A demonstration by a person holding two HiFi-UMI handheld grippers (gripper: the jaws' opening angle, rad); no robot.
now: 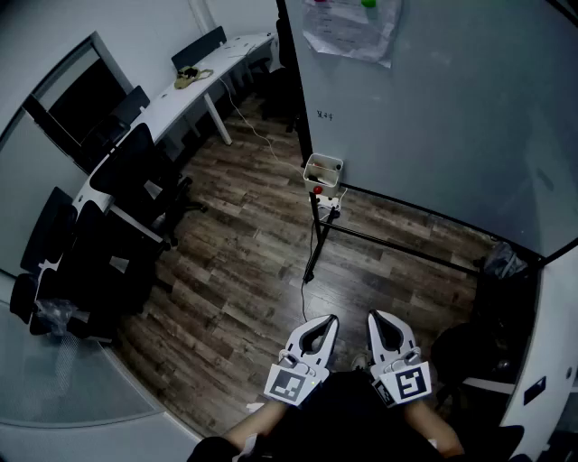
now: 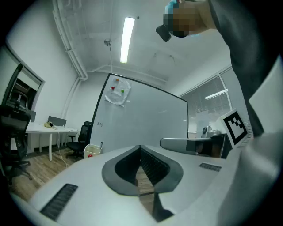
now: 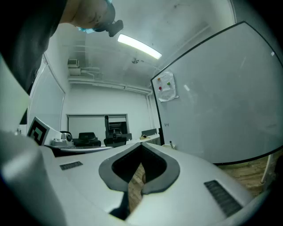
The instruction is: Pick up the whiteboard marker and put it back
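Observation:
A small white box [image 1: 323, 169] hangs at the lower left corner of the whiteboard [image 1: 433, 117], with something red [image 1: 317, 189] under it. In the left gripper view a thin dark marker [image 2: 101, 143] stands upright beside that box [image 2: 91, 150]; it also shows small in the right gripper view [image 3: 170, 142]. My left gripper [image 1: 327, 319] and right gripper [image 1: 374, 316] sit side by side low in the head view, close to my body and far from the board. Both are shut with nothing between the fingertips [image 2: 140, 148] [image 3: 141, 145].
The whiteboard's black stand legs [image 1: 312, 257] and a cable [image 1: 302, 298] cross the wooden floor ahead. Black office chairs [image 1: 135, 180] and a long white desk [image 1: 190, 90] line the left side. A dark bag [image 1: 497, 262] lies at the right. A sheet of paper [image 1: 352, 27] hangs on the board.

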